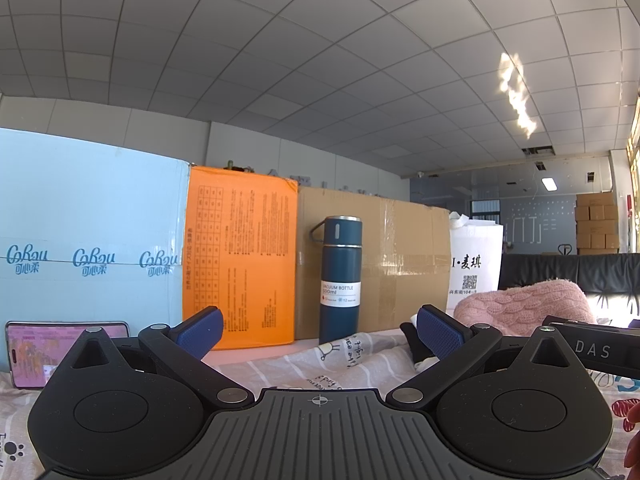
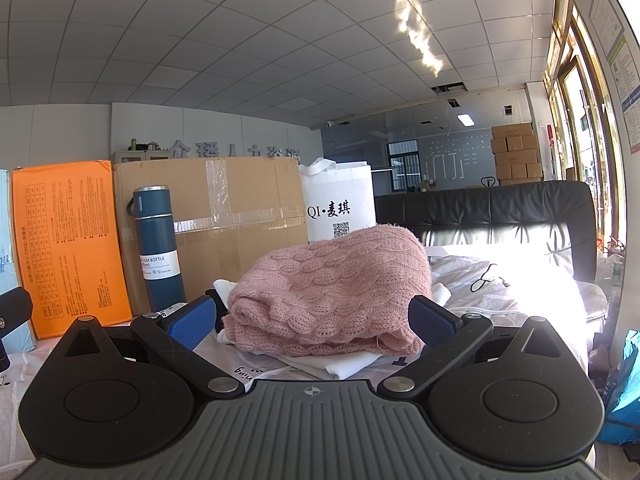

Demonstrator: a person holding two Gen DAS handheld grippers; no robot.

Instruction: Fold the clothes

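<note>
The left gripper (image 1: 318, 334) sits low in the centre of its view, jaws spread to full width, nothing between the blue pads (image 1: 200, 332). Beyond the gap stands a dark blue vacuum bottle (image 1: 340, 280), upright at centre frame on a printed bedsheet (image 1: 280, 368). Behind it, left to right, stand a light blue carton (image 1: 88, 232), an orange box (image 1: 240, 264) and a brown cardboard box (image 1: 400, 256). A phone (image 1: 28, 352) leans at the lower left.

The right gripper (image 2: 312, 318) is likewise fully open and holds nothing. A folded pink knit sweater (image 2: 332, 288) fills the centre of its view, lying on folded white garments (image 2: 340, 362). The pads flank the sweater's front edge; contact cannot be determined. A white bag (image 2: 340, 204) stands behind the sweater, and a black tufted headboard (image 2: 500, 216) occupies the right of the frame.
</note>
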